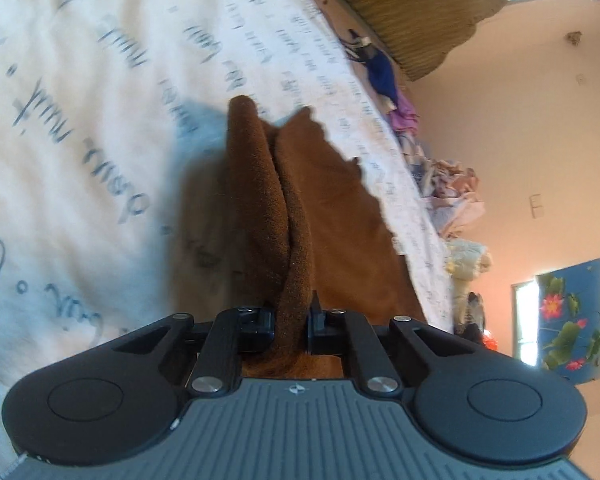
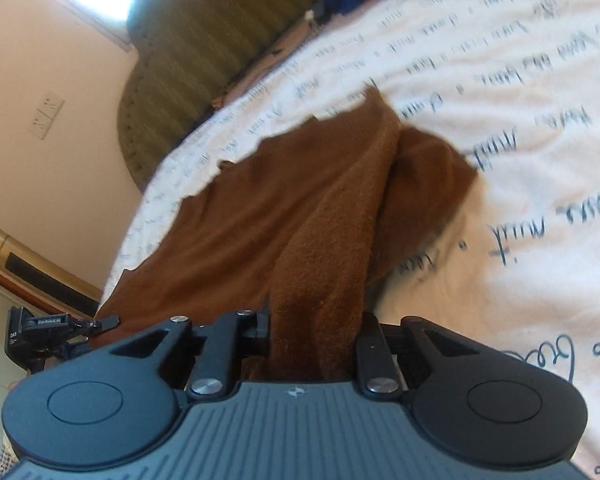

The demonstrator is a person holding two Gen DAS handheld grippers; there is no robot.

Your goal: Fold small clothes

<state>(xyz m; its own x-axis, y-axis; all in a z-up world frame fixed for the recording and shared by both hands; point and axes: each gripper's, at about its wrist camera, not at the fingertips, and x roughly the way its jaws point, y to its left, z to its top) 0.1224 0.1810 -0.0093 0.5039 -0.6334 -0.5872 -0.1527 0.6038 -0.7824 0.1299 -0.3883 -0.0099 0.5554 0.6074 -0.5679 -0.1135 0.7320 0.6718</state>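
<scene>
Left wrist view: the left gripper [image 1: 291, 330] is clamped tight on a bunched fold of the brown cloth [image 1: 332, 216], so the jaws are nearly together with fabric pinched between them. The cloth's long axis is seen running straight away from the gripper, out over the white bedsheet [image 1: 100, 100] with handwriting print. A ragged edge is seen on the cloth's right side. Plenty of bare sheet is left open to the cloth's left; beyond it, a pile of clothes [image 1: 452, 184] is lined along the bed's edge.

Right wrist view: the right gripper [image 2: 314, 334] is likewise pinched on a thick fold of the same cloth [image 2: 284, 200], which is stretched away and leftward. Open sheet [image 2: 520, 140] is seen to the cloth's right, a green headboard [image 2: 204, 40] beyond.
</scene>
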